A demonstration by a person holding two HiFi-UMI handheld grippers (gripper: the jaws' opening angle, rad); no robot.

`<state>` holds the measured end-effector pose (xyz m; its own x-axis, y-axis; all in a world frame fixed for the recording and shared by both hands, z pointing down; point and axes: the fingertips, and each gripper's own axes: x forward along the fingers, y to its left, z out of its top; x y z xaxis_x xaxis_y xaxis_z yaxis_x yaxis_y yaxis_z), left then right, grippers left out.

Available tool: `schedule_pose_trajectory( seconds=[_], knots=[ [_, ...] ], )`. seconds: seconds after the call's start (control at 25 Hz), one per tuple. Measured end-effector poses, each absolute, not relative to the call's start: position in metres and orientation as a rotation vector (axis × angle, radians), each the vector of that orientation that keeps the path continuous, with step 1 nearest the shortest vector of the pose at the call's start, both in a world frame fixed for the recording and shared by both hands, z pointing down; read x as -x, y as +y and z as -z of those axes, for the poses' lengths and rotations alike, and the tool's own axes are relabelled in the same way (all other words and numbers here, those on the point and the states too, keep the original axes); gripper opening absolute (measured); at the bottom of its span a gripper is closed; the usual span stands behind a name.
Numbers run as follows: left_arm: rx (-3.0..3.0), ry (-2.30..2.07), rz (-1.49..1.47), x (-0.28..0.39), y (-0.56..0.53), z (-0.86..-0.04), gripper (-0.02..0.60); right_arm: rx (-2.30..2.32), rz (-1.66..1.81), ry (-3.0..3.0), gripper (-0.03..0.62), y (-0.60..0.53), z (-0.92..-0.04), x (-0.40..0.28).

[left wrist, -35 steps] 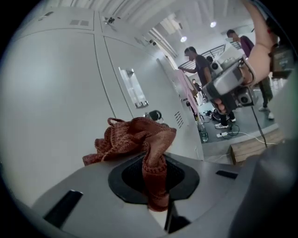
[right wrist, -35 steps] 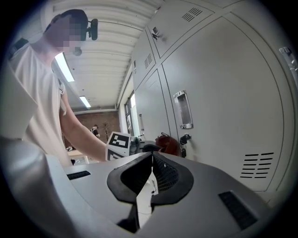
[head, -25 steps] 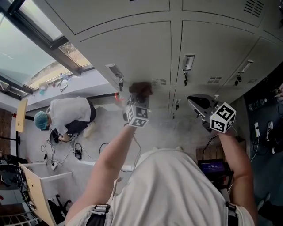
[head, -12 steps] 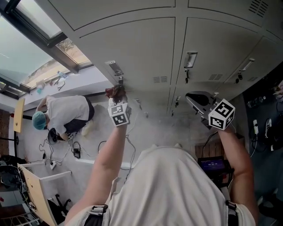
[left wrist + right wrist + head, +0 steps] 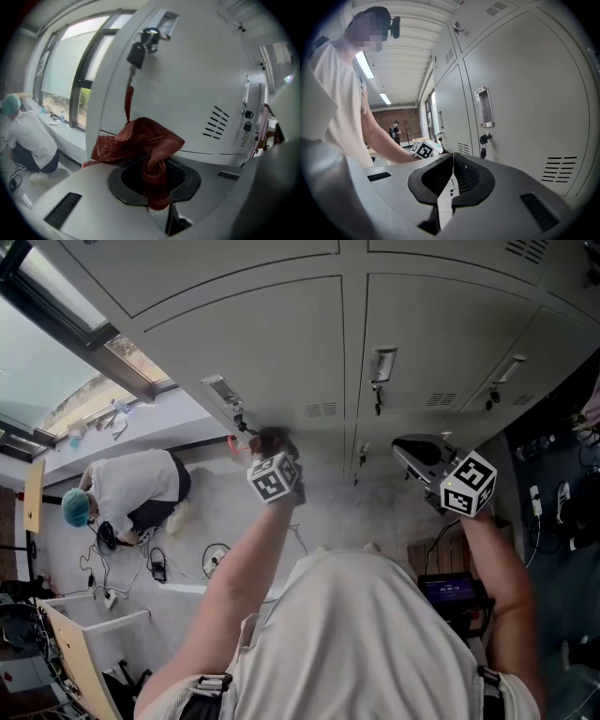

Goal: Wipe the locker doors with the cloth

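The left gripper (image 5: 154, 177) pinches the red cloth (image 5: 140, 140) against a locker door (image 5: 272, 352), just below its key (image 5: 137, 55) near the door's edge. The right gripper (image 5: 451, 180) has its jaws pressed together, empty.

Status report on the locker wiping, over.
Left hand-held gripper shut on red cloth, at locker door. Right hand-held gripper shut, empty. Hanging key just above cloth.

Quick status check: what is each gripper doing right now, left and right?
Left gripper: shut on the crumpled red knitted cloth.
Right gripper: shut, with nothing between its jaws.
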<state>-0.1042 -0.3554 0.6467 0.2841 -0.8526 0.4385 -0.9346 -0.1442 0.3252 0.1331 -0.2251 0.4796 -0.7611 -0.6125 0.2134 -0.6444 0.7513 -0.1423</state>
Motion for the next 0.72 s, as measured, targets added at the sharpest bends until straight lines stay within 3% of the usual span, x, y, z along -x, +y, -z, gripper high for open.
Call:
schedule_pose_trajectory(
  seconds=[0.44,0.72],
  knots=[
    [-2.253,-1.11,-0.246,-0.063,-0.334,-0.625,0.041,-1.14,-0.34,-2.79,0.018,-0.226,-0.475,-0.179],
    [-2.423,-1.076,-0.191,-0.099,-0.328,-0.579,0.041,-1.138,-0.351,-2.812,0.018,-0.223,-0.474,-0.2]
  ],
)
